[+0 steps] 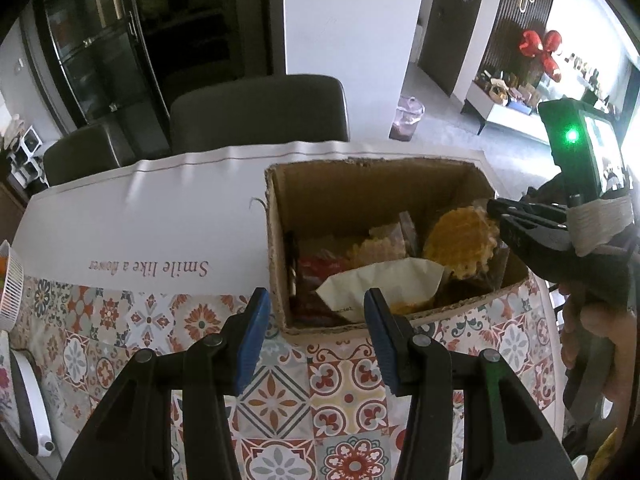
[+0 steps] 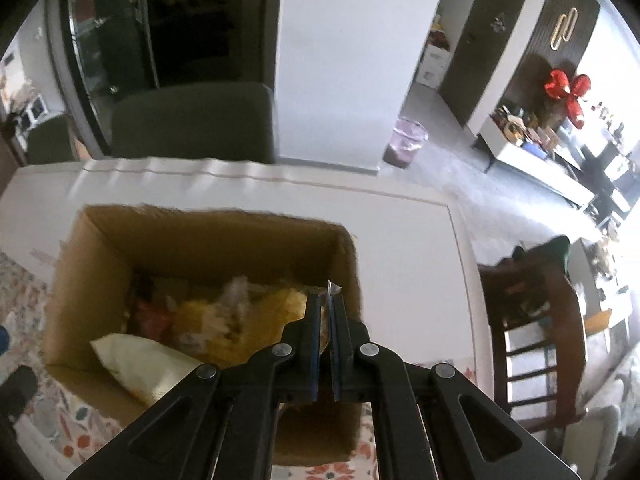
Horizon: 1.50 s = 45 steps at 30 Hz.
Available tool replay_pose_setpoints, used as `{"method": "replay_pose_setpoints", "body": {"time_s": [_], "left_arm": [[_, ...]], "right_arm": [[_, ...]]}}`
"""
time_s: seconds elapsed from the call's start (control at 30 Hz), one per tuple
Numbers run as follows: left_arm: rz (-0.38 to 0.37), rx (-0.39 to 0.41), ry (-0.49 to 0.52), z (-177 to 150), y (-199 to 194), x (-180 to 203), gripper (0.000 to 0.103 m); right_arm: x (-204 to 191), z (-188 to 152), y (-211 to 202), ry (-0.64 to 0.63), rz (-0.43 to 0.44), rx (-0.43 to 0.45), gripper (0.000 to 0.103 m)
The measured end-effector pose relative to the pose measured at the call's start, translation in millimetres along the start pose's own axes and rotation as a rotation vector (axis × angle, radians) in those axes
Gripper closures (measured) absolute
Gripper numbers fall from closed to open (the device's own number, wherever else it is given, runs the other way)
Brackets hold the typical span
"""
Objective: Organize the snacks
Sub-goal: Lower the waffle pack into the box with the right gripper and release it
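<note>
Pinching the clear wrapper of a round yellow waffle snack (image 1: 460, 240), the right gripper (image 1: 494, 216) is held over the right side of the cardboard box (image 1: 280, 280), its blue pads pressed together on the wrapper edge (image 2: 332, 292). The snack hangs just inside the box, above a cream packet (image 1: 380, 284) and red packets lying on the bottom. The left gripper (image 1: 316, 308) is kept spread wide and empty, just in front of the box's near wall, over the patterned tablecloth (image 1: 280, 400).
</note>
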<state>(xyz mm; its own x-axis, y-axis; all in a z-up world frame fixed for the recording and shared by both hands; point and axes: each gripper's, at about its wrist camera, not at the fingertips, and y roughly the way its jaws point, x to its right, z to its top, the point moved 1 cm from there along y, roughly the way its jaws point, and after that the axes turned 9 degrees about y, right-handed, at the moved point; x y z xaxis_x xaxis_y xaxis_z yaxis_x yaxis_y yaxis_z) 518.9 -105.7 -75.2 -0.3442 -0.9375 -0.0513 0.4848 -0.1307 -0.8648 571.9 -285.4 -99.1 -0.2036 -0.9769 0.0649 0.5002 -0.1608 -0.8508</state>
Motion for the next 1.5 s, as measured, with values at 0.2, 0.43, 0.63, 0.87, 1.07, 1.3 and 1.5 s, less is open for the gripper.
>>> {"method": "replay_pose_setpoints", "body": {"time_s": [0.2, 0.43, 0.63, 0.87, 1.07, 1.3, 1.5], "left_arm": [[-0.032, -0.018, -0.017, -0.2, 6.5, 0.4, 0.055], [-0.027, 0.031, -0.044, 4.6, -9.6, -6.2, 0.043], [-0.014, 0.079, -0.026, 6.3, -28.1, -3.7, 0.04], [-0.013, 0.094, -0.023, 9.5, -31.6, -4.1, 0.039], [-0.003, 0.061, -0.012, 8.8, -16.6, -1.3, 0.039], [0.011, 0.025, -0.011, 8.2, 0.1, -2.5, 0.039], [0.009, 0.012, -0.007, 7.7, 8.6, -3.2, 0.039]], "right_arm": [[1.4, -4.2, 2.0, -0.029, 0.007, -0.015, 0.097], [9.5, 10.7, -44.0, 0.056, 0.163, 0.078, 0.042], [19.1, 9.3, -67.0, 0.155, 0.224, 0.023, 0.042], [26.4, -24.9, -61.4, 0.309, 0.311, -0.14, 0.047], [30.4, -32.7, -28.5, 0.415, 0.325, -0.214, 0.06], [28.6, -31.5, 1.2, 0.441, 0.268, -0.228, 0.065], [31.4, -31.5, 8.1, 0.439, 0.257, -0.2, 0.079]]}}
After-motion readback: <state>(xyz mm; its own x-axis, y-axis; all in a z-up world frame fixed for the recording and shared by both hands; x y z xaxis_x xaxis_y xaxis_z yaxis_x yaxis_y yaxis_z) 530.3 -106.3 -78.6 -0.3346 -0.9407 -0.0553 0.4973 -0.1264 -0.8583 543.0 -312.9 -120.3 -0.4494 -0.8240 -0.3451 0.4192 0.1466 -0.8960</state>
